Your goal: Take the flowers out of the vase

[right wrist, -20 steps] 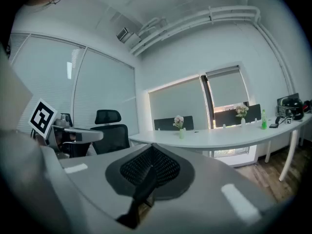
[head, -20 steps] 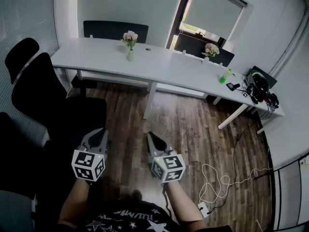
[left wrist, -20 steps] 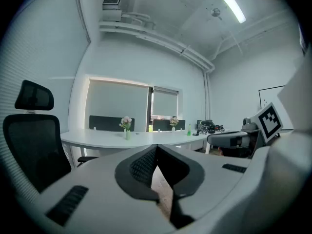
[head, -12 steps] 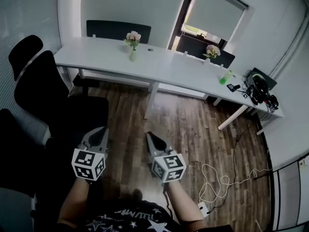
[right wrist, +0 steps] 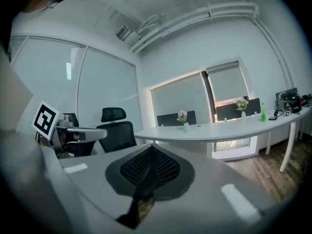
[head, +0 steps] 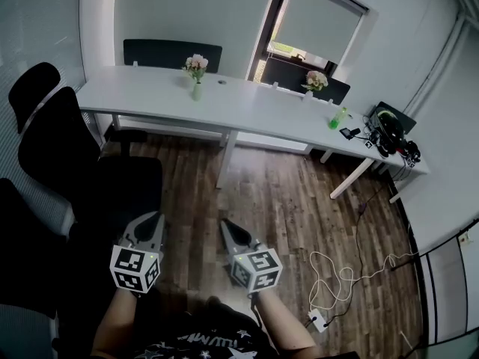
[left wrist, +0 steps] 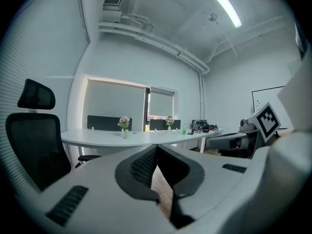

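Note:
Pink flowers (head: 197, 63) stand in a small pale vase (head: 196, 90) on a long white table (head: 254, 111) across the room. A second vase of flowers (head: 315, 80) stands further right on it. Both show small in the left gripper view, flowers (left wrist: 124, 123) and second bunch (left wrist: 169, 120), and in the right gripper view, flowers (right wrist: 182, 115) and second bunch (right wrist: 241, 103). My left gripper (head: 150, 224) and right gripper (head: 227, 229) are held low near my body, far from the table, both shut and empty.
Black office chairs (head: 67, 155) stand at my left. A green bottle (head: 338, 117) and black gear (head: 393, 133) sit at the table's right end. A white cable (head: 337, 283) with a plug lies on the wood floor at the right.
The view has shifted: the table and flowers sit slightly further left and higher in the head view. Both grippers hang a little lower in the picture, still shut.

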### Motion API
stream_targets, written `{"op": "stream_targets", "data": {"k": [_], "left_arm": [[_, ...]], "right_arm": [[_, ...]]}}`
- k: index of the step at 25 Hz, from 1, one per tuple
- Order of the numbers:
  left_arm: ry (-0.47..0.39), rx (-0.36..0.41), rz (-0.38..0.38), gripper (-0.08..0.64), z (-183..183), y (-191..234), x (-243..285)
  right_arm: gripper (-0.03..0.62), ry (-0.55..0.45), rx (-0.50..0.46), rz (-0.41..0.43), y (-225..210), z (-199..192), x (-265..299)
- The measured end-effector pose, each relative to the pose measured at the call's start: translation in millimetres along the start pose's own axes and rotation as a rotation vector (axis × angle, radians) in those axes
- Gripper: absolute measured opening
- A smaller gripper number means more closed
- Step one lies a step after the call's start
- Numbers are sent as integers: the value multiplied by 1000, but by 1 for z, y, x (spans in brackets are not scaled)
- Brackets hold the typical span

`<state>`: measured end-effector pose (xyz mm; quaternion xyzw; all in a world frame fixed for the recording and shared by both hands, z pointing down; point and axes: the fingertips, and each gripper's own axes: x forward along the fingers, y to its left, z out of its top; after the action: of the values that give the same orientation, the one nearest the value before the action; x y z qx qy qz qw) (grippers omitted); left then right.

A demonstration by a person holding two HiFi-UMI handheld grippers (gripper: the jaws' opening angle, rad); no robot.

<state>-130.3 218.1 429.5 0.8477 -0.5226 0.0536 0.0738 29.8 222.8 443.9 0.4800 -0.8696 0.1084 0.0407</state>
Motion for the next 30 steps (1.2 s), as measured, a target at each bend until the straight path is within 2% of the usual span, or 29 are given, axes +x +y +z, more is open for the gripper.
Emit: {"op": "stream_targets", "data": {"k": [4,8,12,15,25,30], "left_arm": [[-16,-36,0,8,1,7,-6],[2,-44,-10,8,-18,9,-9],[22,-84,10,8,-29,21,0],[25,-79,26,9,-26,28,11],[14,-82,58,8,1,55,80],[13,-87,24,8,17,55,128]], "right_arm": [[2,-11,3,-25,6,-3,-3],[2,-1,6,-36,8,-11,-1],[2,-13,18,-34,-2,-9,11],[2,-1,28,-20,-12,-14,23],[2,-14,65,13,-66,9,97],[2,-15,82,20,-103,19,126]]}}
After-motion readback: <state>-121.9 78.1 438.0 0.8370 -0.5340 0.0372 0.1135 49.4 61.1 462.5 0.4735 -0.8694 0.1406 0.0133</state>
